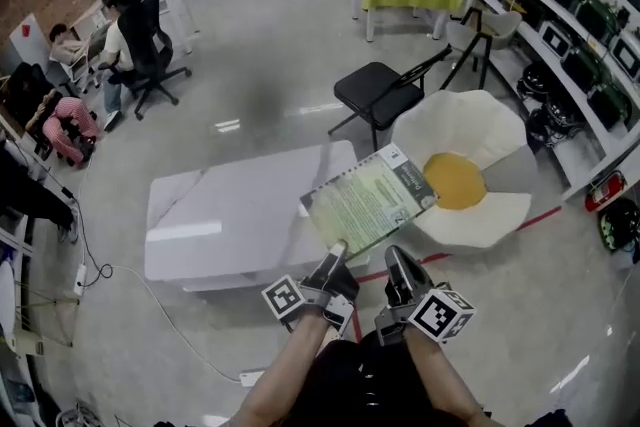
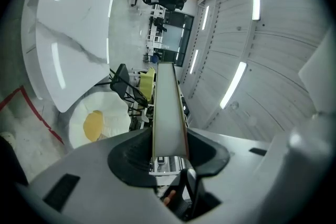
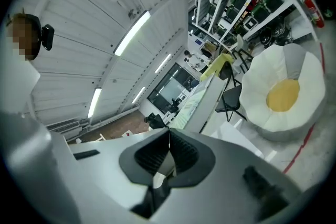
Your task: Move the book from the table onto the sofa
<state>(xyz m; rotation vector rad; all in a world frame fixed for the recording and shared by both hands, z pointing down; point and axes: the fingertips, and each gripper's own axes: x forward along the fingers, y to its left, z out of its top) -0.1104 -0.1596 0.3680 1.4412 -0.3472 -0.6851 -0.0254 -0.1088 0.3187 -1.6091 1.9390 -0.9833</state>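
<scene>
- The book [image 1: 372,198] is in the air, clear of the tabletop [image 1: 230,215]. It hangs over the tabletop's 3 o'clock corner, short of the egg-shaped sofa [image 1: 470,130]. Only the left gripper [image 1: 338,250] carries it, with the fingers [image 2: 131,160] clamped on the near edge at the book's 6 o'clock. All the weight hangs beyond that pinch, so the book could pivot downward or slide out if the hand swings sharply.
- The book looks thin and soft-covered. With one edge held, the far pages may droop or fan open, which would shift the load and loosen the hold.
- The right gripper [image 1: 397,260] rides just beside the left at its 3 o'clock, its fingers [image 3: 152,157] pressed together on nothing. It gives no support, so a slip on the left has no backup.
- The sofa sits at roughly 2 o'clock from the book and its surface looks domed and petal-shaped. A book let go over the near rim could slide off onto the floor; the yellow centre [image 1: 455,180] looks like the safer landing spot.
- Letting go while the book is over the gap between tabletop and sofa would drop it on the floor by the red tape line [image 1: 540,215].
- The black folding chair [image 1: 385,95] stands at 12 o'clock from the book; a swing too far that way could clip it.
</scene>
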